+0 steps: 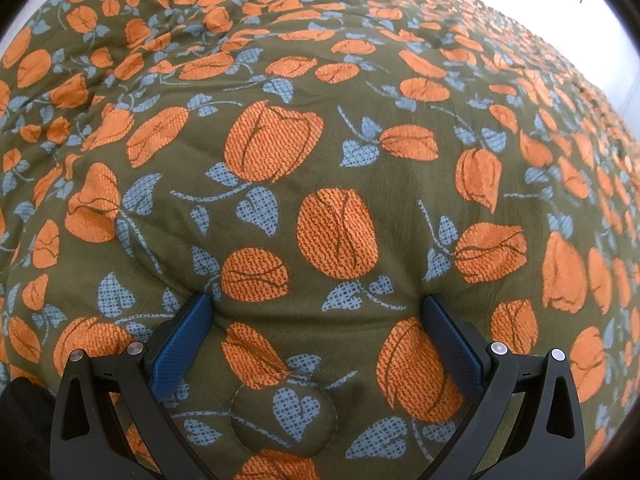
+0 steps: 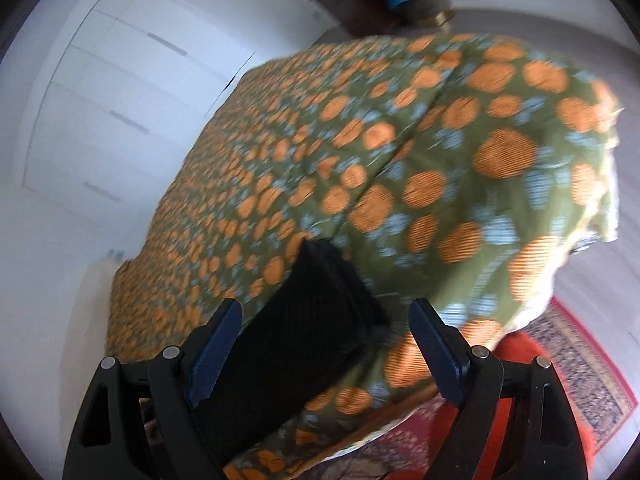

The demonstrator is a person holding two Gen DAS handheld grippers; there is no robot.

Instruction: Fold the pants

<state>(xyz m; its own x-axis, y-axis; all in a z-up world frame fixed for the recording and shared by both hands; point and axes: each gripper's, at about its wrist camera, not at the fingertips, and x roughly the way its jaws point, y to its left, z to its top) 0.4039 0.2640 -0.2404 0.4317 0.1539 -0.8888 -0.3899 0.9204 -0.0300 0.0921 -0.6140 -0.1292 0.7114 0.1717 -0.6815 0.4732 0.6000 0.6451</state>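
While the left claw point(image 1: 316, 308) hangs spread wide over the bedspread point(image 1: 320, 152), nothing sits between its blue pads, just olive cloth with orange flowers and pale blue leaves, plus a little round tufted button point(image 1: 284, 420) down near the bottom of that view. The right wrist view is pretty blurry, but the right claw point(image 2: 326, 316) is spread wide too, and the black pants point(image 2: 296, 344), folded up into a thick bundle, lie on the bed between its fingers. I can't tell if the left pad actually touches the fabric; the right pad is clearly apart from it. Past the bed's corner there's a red patterned rug point(image 2: 580, 368) on the floor and white cupboards point(image 2: 112, 92) along the wall. No containers to speak of.
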